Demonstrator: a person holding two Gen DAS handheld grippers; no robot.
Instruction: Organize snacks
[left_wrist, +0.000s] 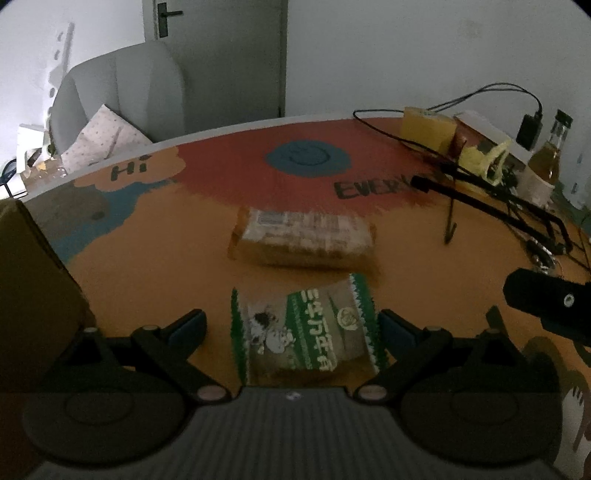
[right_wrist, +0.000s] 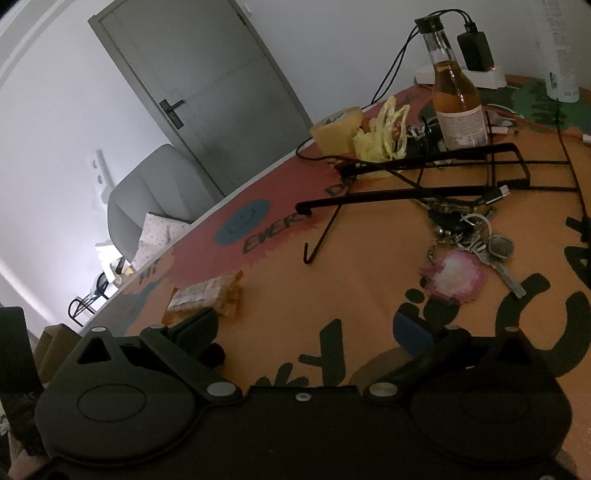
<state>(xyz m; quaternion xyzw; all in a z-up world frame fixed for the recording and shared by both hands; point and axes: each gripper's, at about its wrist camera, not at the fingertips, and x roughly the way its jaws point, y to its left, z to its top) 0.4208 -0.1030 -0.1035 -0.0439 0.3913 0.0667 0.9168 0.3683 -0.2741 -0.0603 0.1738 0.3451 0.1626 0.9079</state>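
Observation:
A green and white snack packet (left_wrist: 306, 332) lies flat on the orange printed table mat (left_wrist: 147, 266). My left gripper (left_wrist: 291, 325) is open, with one finger on either side of the packet. The right finger sits close to the packet's edge and the left one stands apart. Just beyond lies an orange wrapped cracker packet (left_wrist: 303, 240), also in the right wrist view as the cracker packet (right_wrist: 207, 295) near the left finger. My right gripper (right_wrist: 304, 326) is open over bare mat with nothing between its fingers. It shows as a black shape (left_wrist: 546, 306) at the right of the left wrist view.
A brown cardboard box (left_wrist: 33, 295) stands at the left table edge. A black wire rack (right_wrist: 424, 177), keys (right_wrist: 476, 236) with a pink tag (right_wrist: 454, 277), a bottle (right_wrist: 458, 99), a yellow box (right_wrist: 338, 129), a yellow bag (right_wrist: 384, 133) and cables crowd the far right.

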